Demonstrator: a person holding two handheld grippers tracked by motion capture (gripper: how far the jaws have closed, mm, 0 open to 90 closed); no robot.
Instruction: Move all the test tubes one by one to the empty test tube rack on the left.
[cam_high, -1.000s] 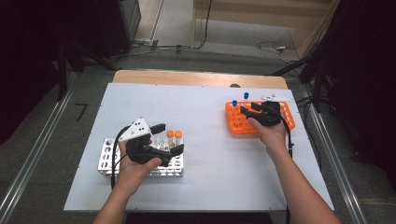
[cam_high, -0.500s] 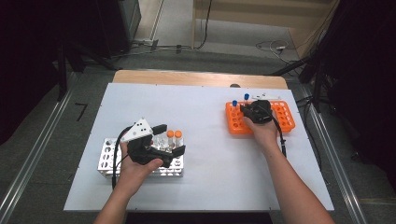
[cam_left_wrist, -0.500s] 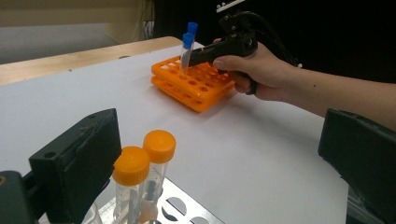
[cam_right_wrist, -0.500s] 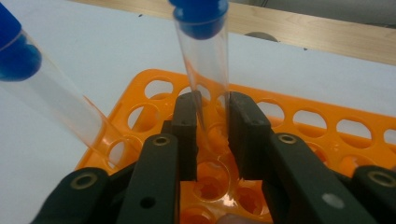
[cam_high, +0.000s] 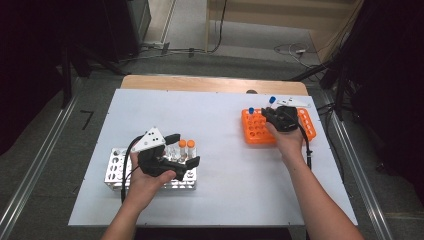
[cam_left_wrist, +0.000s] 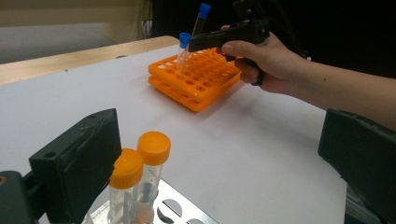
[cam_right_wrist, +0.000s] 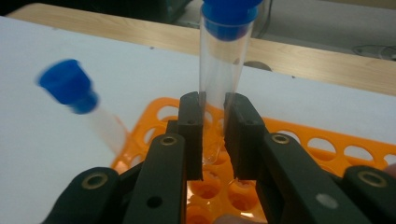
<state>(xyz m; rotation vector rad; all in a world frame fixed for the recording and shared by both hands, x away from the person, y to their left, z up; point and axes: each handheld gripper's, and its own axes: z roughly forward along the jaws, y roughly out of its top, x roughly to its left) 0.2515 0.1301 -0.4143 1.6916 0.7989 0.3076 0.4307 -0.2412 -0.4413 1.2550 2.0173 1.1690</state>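
The right hand-held gripper (cam_right_wrist: 214, 135), clamped on a blue-capped tube (cam_right_wrist: 223, 56), holds it above the orange rack (cam_high: 256, 131), one tube (cam_left_wrist: 183, 52) already seated beside it; left hand-held gripper (cam_high: 181, 150) gapes over orange-capped tubes (cam_left_wrist: 152, 172).

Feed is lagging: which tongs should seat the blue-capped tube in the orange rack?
Right. The right tongs already grip the blue-capped tube above the orange rack; the left tongs stand open beside the metal rack.

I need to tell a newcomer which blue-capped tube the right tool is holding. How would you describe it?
Start at the orange rack on the table's right side. Above its far edge, the right tool clamps a clear tube with a blue cap near its lower end. Unlike the other blue-capped tube, which stands in a rack hole, this one is lifted and leaning.
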